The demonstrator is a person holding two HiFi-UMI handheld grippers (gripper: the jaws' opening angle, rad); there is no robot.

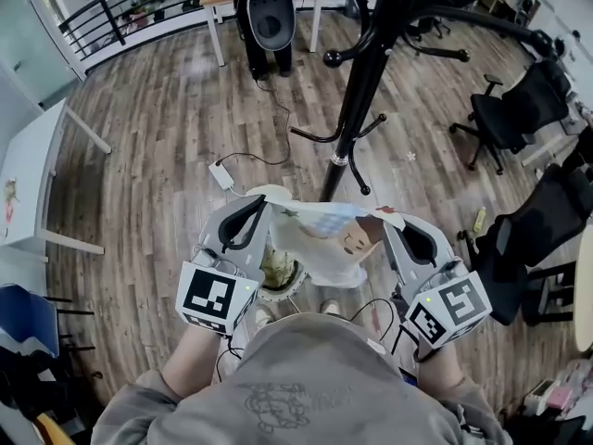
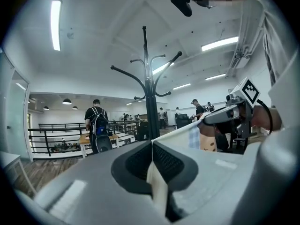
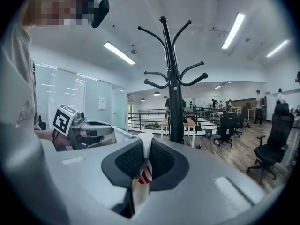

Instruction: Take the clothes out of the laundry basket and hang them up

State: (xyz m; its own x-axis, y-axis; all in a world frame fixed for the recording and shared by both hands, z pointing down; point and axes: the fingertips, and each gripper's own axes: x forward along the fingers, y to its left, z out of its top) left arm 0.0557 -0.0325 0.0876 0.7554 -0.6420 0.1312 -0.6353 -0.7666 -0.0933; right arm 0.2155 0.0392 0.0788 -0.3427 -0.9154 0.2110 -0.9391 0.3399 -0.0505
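Wooden floor [image 1: 167, 156] is surrounding a coat stand [image 1: 366, 82]; left gripper [image 1: 261, 208] and right gripper [image 1: 390, 228] are clamping the white garment [image 1: 320, 248] stretching between them.

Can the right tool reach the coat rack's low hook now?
Probably yes: the coat rack stands close ahead of the right tool with nothing between, but that tool and the left tool are both shut on the garment.

White garment [image 1: 320, 248] with pale blue check and tan print, red-striped between the jaws of the grey right gripper [image 3: 144, 146]; black coat stand [image 1: 364, 82] beyond the jaws; brown wood-grain floor [image 1: 167, 156] below.
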